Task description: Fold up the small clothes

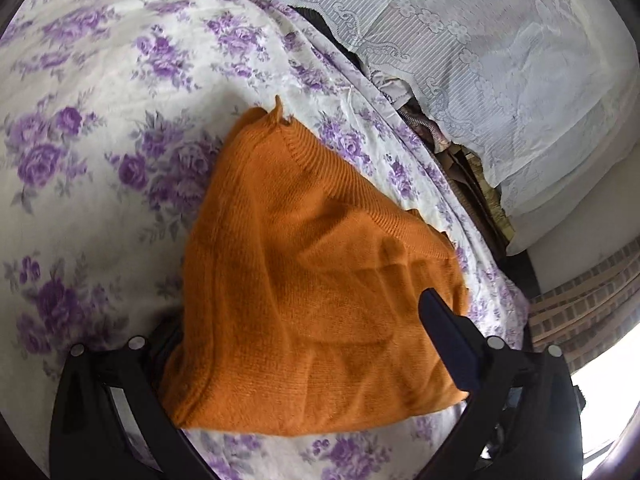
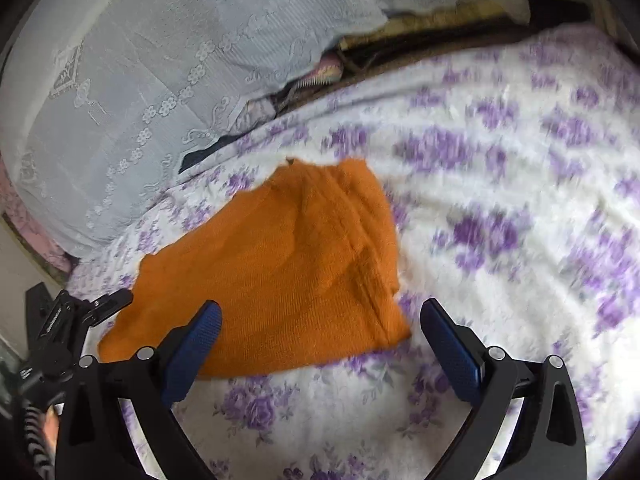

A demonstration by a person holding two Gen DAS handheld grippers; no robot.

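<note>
A: where's the orange knit (image 1: pixel 304 280)?
B: lying folded on the floral bedsheet (image 1: pixel 100 120). right gripper (image 2: pixel 320 340) jaws wide apart just above it. left gripper (image 1: pixel 304 344) jaws apart too, knit draped over one finger.

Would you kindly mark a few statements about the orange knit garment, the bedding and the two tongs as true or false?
1. The orange knit garment lies on a floral bedsheet printed with purple roses. True.
2. The right tongs are shut on the garment. False: they stand open, nothing clamped between the blue pads.
3. The garment drapes over one finger of the left tongs, hiding it. True.
4. The sheet's flowers are red. False: they are purple.
5. A pale lace cover lies beyond the garment. True.
6. The garment is spread completely flat, unfolded. False: layered folds show along its edge.
</note>
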